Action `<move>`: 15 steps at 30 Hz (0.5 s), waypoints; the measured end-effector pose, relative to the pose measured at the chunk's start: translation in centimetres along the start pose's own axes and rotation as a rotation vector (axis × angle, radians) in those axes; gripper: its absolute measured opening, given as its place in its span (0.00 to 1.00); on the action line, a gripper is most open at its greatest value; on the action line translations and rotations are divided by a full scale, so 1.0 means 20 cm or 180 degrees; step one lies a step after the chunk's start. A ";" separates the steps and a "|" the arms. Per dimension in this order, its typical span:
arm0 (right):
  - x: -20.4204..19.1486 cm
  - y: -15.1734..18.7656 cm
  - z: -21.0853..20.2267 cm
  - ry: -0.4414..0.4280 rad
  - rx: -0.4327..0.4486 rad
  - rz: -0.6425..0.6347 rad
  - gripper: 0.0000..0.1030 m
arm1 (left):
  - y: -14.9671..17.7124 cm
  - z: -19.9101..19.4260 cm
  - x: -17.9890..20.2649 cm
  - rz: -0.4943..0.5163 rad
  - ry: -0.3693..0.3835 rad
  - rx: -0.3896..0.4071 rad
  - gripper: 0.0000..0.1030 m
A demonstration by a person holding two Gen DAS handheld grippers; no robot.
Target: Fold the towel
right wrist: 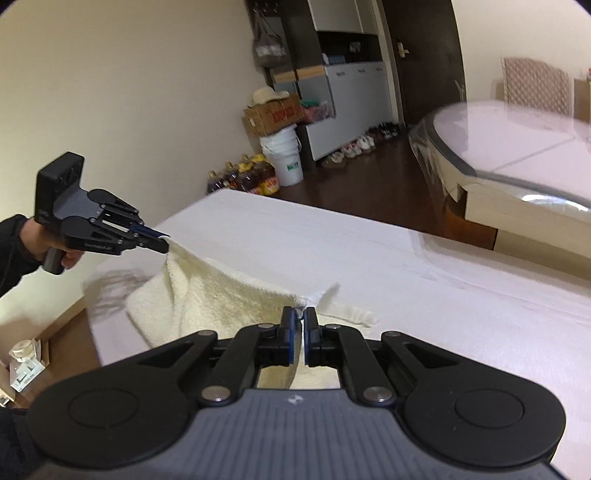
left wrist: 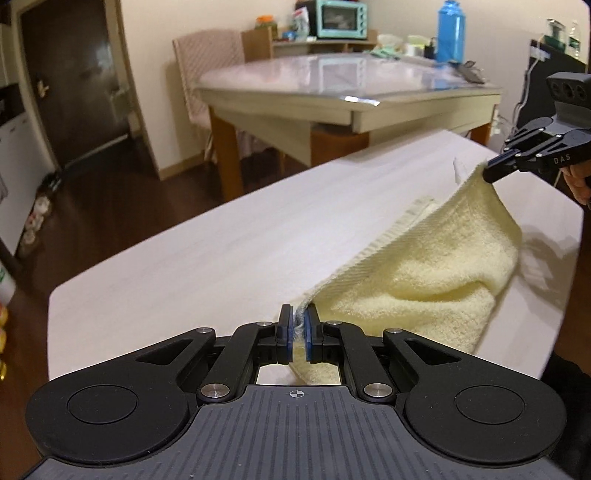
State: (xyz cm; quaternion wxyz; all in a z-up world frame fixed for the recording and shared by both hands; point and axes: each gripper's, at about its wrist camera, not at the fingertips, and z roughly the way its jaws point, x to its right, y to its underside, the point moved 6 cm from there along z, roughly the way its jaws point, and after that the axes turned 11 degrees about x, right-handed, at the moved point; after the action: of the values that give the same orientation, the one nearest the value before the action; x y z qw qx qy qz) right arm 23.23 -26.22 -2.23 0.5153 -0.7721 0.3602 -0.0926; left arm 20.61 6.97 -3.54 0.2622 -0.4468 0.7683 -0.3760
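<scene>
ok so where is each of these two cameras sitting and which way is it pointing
Left wrist: sits on the left tool, faces across the white table; the right tool shows at the far corner.
Right wrist: sits on the right tool, faces the left tool and hand.
Shared: the yellow towel, pinched by both.

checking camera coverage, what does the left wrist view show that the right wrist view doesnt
Only the left wrist view shows the blue thermos and teal toaster oven. Only the right wrist view shows the white bucket and cardboard box. Both share the yellow towel, lifted off the white table, with the left gripper and right gripper each shut on a corner.
</scene>
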 end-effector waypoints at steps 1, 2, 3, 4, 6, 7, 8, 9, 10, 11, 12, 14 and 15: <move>0.02 0.00 0.02 0.0012 -0.0012 0.0015 0.05 | 0.00 0.03 -0.02 -0.0012 -0.0009 -0.0033 0.06; 0.04 0.00 0.05 0.0024 -0.0027 0.0030 0.05 | -0.01 0.05 -0.03 -0.0021 -0.0013 -0.0052 0.06; 0.06 0.01 0.07 0.0037 -0.0041 0.0045 0.05 | -0.01 0.06 -0.04 -0.0026 -0.0020 -0.0069 0.06; 0.08 0.01 0.10 0.0051 -0.0058 0.0053 0.05 | 0.00 0.08 -0.05 -0.0028 -0.0028 -0.0086 0.06; 0.11 0.02 0.13 0.0071 -0.0082 0.0060 0.05 | 0.01 0.10 -0.06 -0.0026 -0.0048 -0.0123 0.06; 0.12 0.02 0.15 0.0084 -0.0102 0.0063 0.05 | 0.02 0.11 -0.06 -0.0020 -0.0056 -0.0138 0.06; 0.13 0.03 0.17 0.0096 -0.0132 0.0064 0.05 | 0.03 0.11 -0.06 -0.0004 -0.0066 -0.0163 0.06; 0.14 0.04 0.19 0.0106 -0.0164 0.0064 0.05 | 0.04 0.12 -0.06 0.0010 -0.0078 -0.0191 0.06; 0.16 0.05 0.21 0.0117 -0.0196 0.0065 0.05 | 0.05 0.13 -0.06 0.0010 -0.0084 -0.0203 0.06; 0.16 0.06 0.23 0.0122 -0.0217 0.0069 0.05 | 0.05 0.13 -0.06 0.0008 -0.0089 -0.0209 0.06; 0.17 0.06 0.24 0.0126 -0.0234 0.0074 0.05 | 0.05 0.14 -0.07 0.0006 -0.0093 -0.0215 0.06; 0.18 0.09 0.28 0.0149 -0.0296 0.0037 0.05 | 0.06 0.14 -0.07 0.0008 -0.0115 -0.0227 0.06; 0.18 0.10 0.29 0.0152 -0.0316 0.0015 0.05 | 0.07 0.13 -0.08 0.0020 -0.0130 -0.0231 0.06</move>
State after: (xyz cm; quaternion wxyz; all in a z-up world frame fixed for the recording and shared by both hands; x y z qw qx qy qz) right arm 27.88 -24.69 -7.31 0.4677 -0.7935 0.3784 -0.0918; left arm 22.63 7.82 -6.04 0.2626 -0.4611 0.7773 -0.3379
